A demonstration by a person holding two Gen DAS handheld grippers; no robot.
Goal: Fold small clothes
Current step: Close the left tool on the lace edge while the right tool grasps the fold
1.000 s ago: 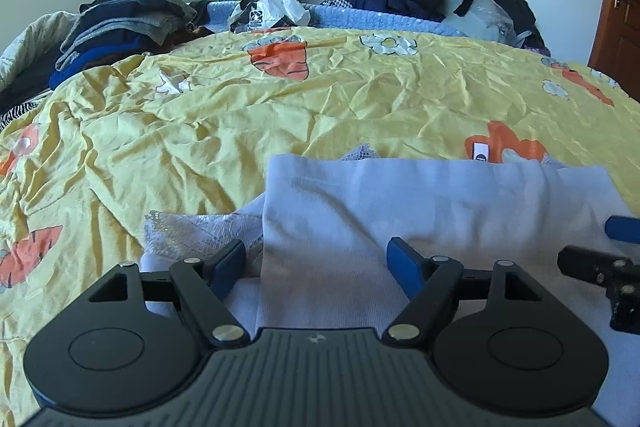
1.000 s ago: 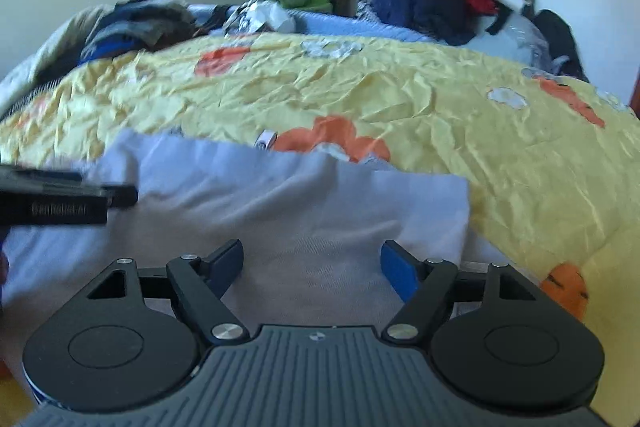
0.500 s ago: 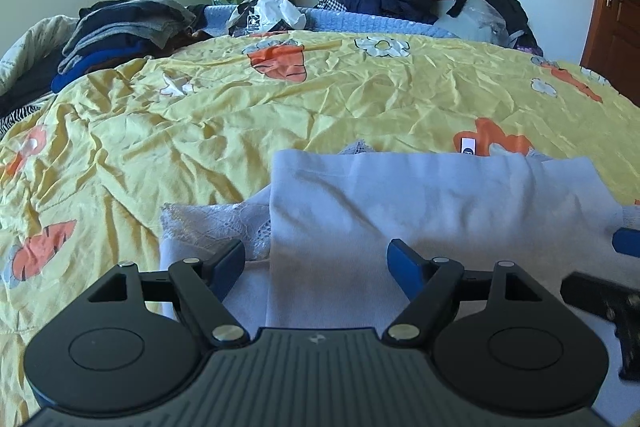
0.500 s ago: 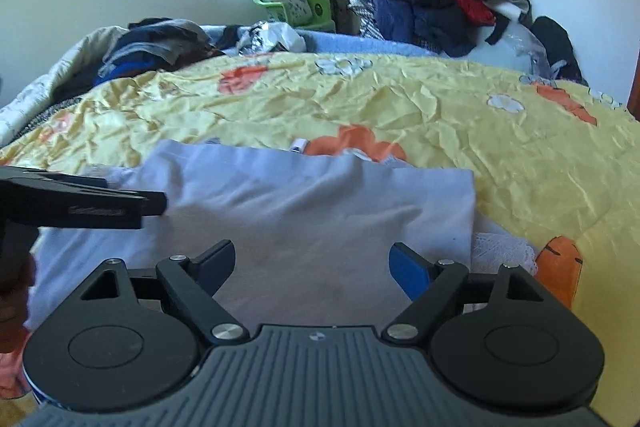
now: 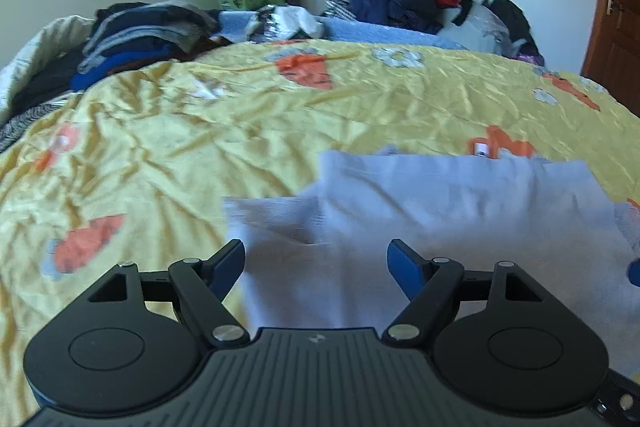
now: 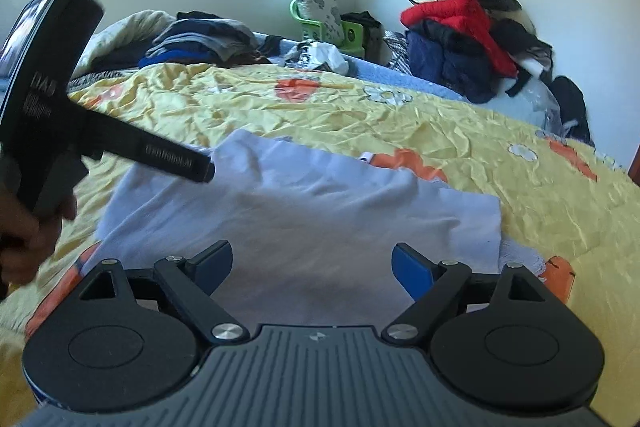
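- Your left gripper [image 5: 316, 265] and right gripper [image 6: 312, 263] have lifted, jaws open and empty.
- The garment [image 6: 320, 211] lies folded on the bed [image 6: 460, 131] ahead of both jaws; next fold can begin.

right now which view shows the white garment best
The right wrist view: the garment lies sharp and nearly whole on the yellow bedspread, lace edge visible at its right. The left wrist view shows it blurred, with its right side cut off by the frame edge.

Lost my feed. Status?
Left claw and right claw open, empty. Pale lilac folded cloth garment flat on yellow flowered bedsheet. Nothing blocking.
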